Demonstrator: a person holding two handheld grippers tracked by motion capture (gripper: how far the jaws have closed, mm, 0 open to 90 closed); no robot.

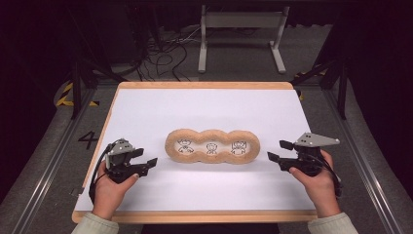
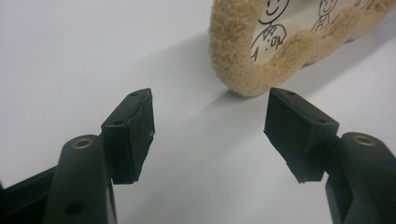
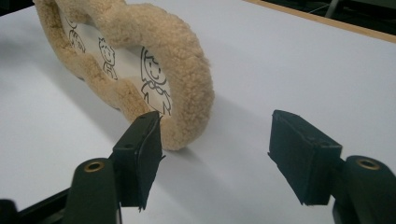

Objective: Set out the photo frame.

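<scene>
Between the two released tools, left tool (image 1: 150,161) and right tool (image 1: 278,151) with jaws spread and empty, lies the fleecy three-window picture frame (image 1: 212,146) mid-worktop (image 1: 146,112). Its long axis runs tool to tool; each end sits about equally near its tool.

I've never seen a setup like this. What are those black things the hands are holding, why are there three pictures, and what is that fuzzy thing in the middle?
There is no robot here: a person holds a two-jaw grasping tool in each hand. The high view looks down from above the table, with the left tool and right tool at either side. The other two pictures come from small cameras riding on each tool, looking along its black jaws: the left tool and the right tool. On the white surface lies a tan fuzzy frame with three rounded openings, each showing a small cartoon figure. Both tools are open and hold nothing; each points at one end of the frame without touching it.
</scene>
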